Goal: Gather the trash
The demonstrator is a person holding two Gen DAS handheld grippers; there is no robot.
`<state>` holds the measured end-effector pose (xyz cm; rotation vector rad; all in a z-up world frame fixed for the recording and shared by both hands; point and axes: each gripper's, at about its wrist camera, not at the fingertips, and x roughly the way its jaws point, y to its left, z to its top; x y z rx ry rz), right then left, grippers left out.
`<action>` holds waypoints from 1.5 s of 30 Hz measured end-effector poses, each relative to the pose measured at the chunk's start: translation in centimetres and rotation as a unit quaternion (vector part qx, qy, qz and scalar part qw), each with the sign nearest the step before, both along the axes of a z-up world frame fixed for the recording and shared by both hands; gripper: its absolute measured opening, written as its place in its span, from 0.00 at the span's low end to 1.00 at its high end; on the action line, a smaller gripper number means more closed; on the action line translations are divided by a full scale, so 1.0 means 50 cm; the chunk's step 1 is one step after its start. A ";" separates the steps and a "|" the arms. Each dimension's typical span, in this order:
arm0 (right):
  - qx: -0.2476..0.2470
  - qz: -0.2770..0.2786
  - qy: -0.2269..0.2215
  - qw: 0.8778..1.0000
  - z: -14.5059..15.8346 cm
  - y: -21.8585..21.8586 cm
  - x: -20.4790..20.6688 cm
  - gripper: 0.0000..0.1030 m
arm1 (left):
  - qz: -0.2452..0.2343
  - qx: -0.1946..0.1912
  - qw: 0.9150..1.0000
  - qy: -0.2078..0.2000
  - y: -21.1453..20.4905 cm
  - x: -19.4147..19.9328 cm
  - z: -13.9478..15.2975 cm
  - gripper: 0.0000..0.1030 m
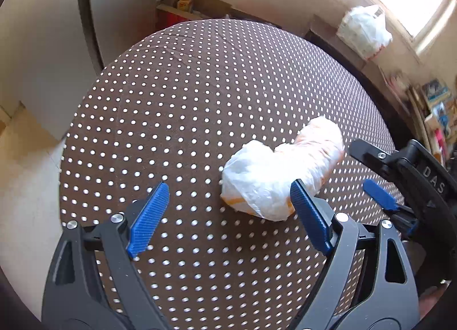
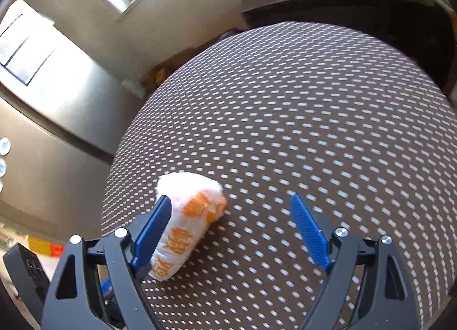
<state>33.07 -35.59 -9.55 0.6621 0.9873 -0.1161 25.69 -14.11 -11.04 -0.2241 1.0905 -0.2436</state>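
Observation:
A crumpled white plastic bag with orange print lies on a round table covered in brown cloth with white dots. My left gripper hovers over it, open; its right finger stands in front of the bag's near end, and the left finger is well clear of it. My right gripper shows at the right edge, just beyond the bag. In the right wrist view the same bag lies against the inner side of the left finger of my right gripper, whose jaws stand wide and do not press on it.
Another full white plastic bag sits on a dark counter behind the table, below a bright window. A steel fridge stands close to the table's left side. A shelf with boxes is at the back, and books at the right.

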 end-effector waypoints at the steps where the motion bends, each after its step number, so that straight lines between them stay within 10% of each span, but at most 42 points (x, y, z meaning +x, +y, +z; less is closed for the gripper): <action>1: -0.004 0.003 0.014 1.000 -0.005 0.005 0.018 0.81 | 0.009 -0.003 1.000 0.004 0.002 0.004 -0.002 0.83; 7: -0.017 0.029 0.015 0.999 -0.013 0.040 0.069 0.77 | 0.048 -0.015 0.999 0.013 0.027 0.015 -0.005 0.83; 10: 0.010 0.057 0.005 0.998 -0.013 0.060 0.080 0.50 | 0.061 -0.036 0.997 0.024 0.031 0.015 -0.008 0.83; 17: 0.030 0.079 -0.006 0.996 -0.013 0.081 0.056 0.22 | 0.093 -0.089 0.990 0.062 0.047 0.006 -0.023 0.83; 24: 0.058 0.059 0.006 0.997 -0.014 0.041 -0.072 0.29 | 0.069 -0.108 0.988 0.087 0.059 -0.034 -0.026 0.83; 28: 0.067 0.025 -0.024 0.997 -0.004 0.012 -0.108 0.73 | 0.067 -0.066 0.994 0.049 0.061 -0.059 -0.004 0.83; 40: 0.044 0.061 0.040 0.996 -0.018 0.045 0.029 0.74 | 0.159 -0.143 0.972 0.092 0.118 -0.091 -0.027 0.83; 42: 0.036 0.065 0.034 0.997 -0.018 0.059 0.032 0.63 | 0.153 -0.140 0.973 0.097 0.106 -0.085 -0.028 0.83; 43: 0.044 0.078 0.029 0.996 -0.018 0.065 0.030 0.41 | 0.151 -0.129 0.976 0.091 0.096 -0.083 -0.026 0.84; 45: 0.069 0.084 0.029 0.994 -0.031 0.088 0.032 0.38 | 0.137 -0.107 0.981 0.085 0.078 -0.076 -0.024 0.85</action>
